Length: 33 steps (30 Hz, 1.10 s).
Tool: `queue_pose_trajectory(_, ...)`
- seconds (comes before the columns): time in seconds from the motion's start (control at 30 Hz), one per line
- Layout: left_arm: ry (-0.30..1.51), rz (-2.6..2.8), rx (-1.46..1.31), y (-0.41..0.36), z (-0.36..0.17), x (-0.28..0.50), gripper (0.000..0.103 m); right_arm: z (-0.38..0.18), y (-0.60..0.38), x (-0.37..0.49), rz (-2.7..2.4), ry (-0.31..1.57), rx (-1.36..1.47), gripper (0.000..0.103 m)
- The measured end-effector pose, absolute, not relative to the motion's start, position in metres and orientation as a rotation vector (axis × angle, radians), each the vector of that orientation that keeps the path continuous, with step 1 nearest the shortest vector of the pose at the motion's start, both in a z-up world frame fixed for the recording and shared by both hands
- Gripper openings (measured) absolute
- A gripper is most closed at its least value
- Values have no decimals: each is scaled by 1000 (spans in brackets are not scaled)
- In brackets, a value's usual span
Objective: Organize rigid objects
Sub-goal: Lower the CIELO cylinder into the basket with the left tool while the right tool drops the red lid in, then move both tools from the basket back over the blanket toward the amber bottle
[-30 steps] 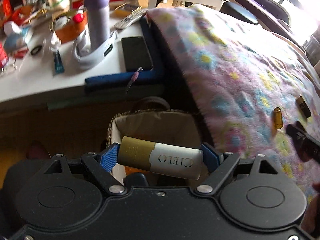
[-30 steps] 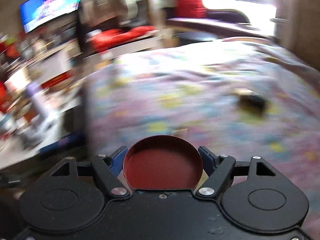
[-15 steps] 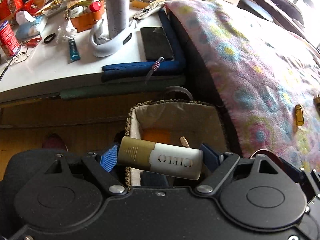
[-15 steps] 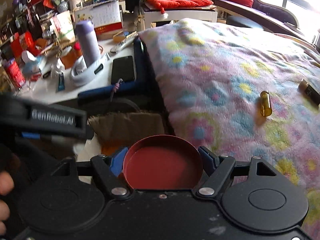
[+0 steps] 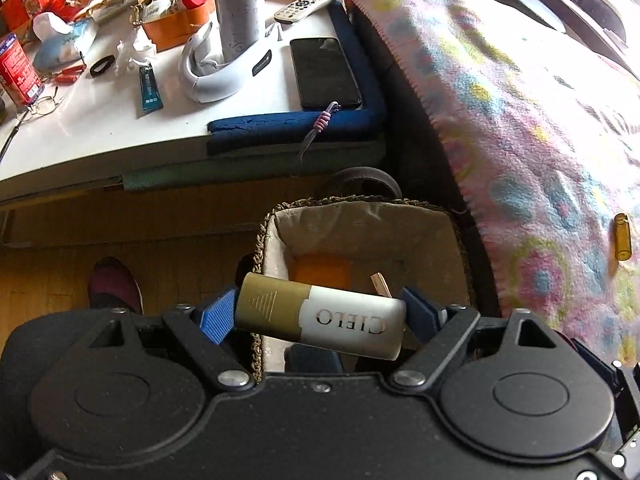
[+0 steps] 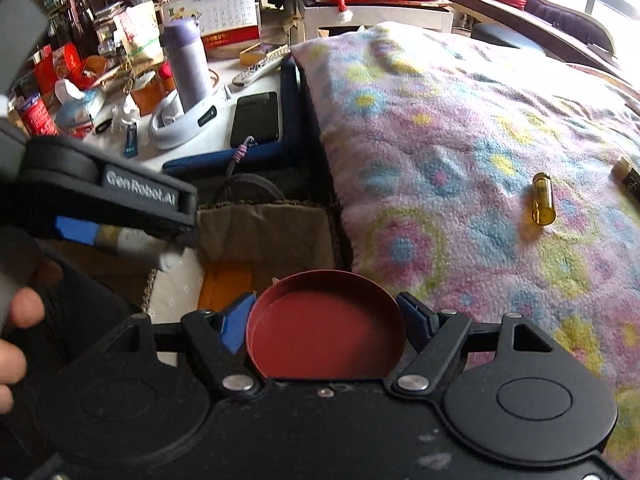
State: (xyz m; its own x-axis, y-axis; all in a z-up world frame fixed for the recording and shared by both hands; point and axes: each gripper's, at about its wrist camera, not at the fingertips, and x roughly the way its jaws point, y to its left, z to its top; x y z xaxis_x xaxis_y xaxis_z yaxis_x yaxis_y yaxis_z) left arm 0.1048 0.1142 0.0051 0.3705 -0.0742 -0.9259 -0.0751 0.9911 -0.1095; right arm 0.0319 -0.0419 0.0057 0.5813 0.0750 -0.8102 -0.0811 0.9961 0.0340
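Observation:
My left gripper (image 5: pixel 320 316) is shut on a gold and white tube (image 5: pixel 320 320) marked CIELO, held crosswise just above a woven basket (image 5: pixel 360 208) with a cloth lining on the floor. An orange item (image 5: pixel 322 272) lies inside the basket. My right gripper (image 6: pixel 326 320) is shut on a round dark red lid (image 6: pixel 324 332), hovering at the basket's (image 6: pixel 264 216) right edge beside the bed. The left gripper (image 6: pixel 120 236) with the tube shows at the left of the right wrist view. A small amber bottle (image 6: pixel 542 204) lies on the flowered blanket (image 6: pixel 460 140).
A crowded white table (image 5: pixel 100 128) stands beyond the basket with a purple flask (image 5: pixel 238 8), a black phone (image 5: pixel 324 72), a remote and a blue tube. A dark gold-ended item (image 6: pixel 628 176) lies on the blanket at the right. A dark red shoe (image 5: pixel 114 284) rests on the wooden floor.
The right gripper swung left from over the blanket to the basket's edge with the red lid. The left gripper sank slightly toward the basket, still holding the tube.

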Motion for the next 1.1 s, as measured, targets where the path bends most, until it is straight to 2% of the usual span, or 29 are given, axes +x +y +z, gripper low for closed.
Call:
queue_pose_trajectory(0.57,1201,10,-112,109,2,107,82,-8,-14,40,171,974,-103,76)
queue_pose_trajectory(0.67,1201,12,-97,108,2,107,82,-7,-13,39,167,956,-109,85)
queue_pose_trajectory(1.1,1185,16,-61,105,3,99,83,-8,-20,28,158,957,-137,85)
